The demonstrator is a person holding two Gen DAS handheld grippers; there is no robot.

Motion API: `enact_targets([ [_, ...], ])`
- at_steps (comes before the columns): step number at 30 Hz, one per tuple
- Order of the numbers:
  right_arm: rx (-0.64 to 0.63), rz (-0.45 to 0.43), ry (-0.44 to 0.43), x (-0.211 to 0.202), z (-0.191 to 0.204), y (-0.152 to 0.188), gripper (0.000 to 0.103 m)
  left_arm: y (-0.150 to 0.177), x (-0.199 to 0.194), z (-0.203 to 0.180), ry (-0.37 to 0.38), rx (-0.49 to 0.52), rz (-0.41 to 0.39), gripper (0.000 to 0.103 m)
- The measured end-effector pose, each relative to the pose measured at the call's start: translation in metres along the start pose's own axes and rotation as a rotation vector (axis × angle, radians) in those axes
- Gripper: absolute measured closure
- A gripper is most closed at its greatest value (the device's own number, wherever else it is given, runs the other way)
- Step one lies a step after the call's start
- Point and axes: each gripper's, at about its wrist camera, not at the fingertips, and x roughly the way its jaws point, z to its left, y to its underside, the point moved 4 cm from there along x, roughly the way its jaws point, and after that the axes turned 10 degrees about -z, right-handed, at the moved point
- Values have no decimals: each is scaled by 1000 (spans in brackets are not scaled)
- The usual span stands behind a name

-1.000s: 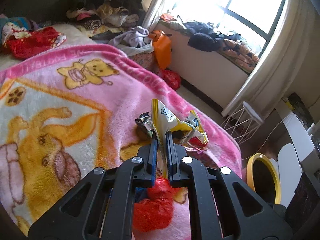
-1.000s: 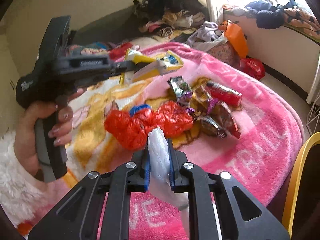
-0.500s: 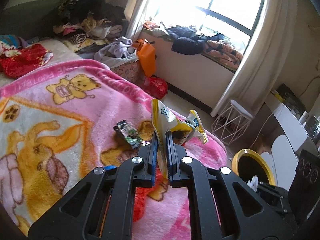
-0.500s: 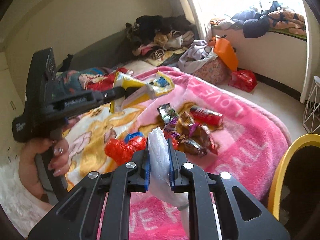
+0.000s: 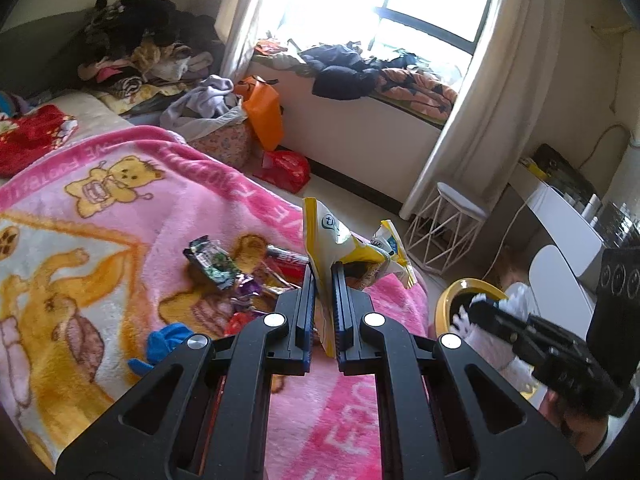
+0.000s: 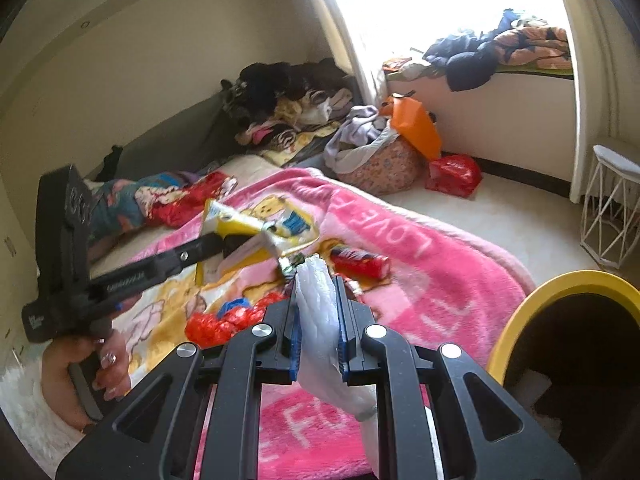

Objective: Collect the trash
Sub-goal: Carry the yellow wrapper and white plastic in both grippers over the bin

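Both tools have lifted off the bed toward the yellow bin (image 6: pixel 568 320): left tool (image 5: pixel 323 280) stays clamped on the yellow snack bag (image 5: pixel 340 248), right tool (image 6: pixel 318 308) on white plastic (image 6: pixel 320 320); dropping comes next.

The left gripper (image 5: pixel 323 280) has its jaws pressed together on a yellow wrapper (image 5: pixel 340 246), pointing somewhat downward above the bed. The left hand (image 6: pixel 86 372) wraps its handle, fingers curled, a white fluffy sleeve (image 6: pixel 24 412) at the wrist. The right gripper (image 6: pixel 318 300) clamps a white plastic bag (image 6: pixel 320 320), tilted downward near the bed's edge.
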Motion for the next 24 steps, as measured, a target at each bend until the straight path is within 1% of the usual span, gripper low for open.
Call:
enact_targets([
  [12,45,-59,63,-20,-30,-13,89,6,3,-35,50,52,8,98],
  [24,106,-117,127,-39,-63,-20,89,14,11,-62,98,94,25,98],
])
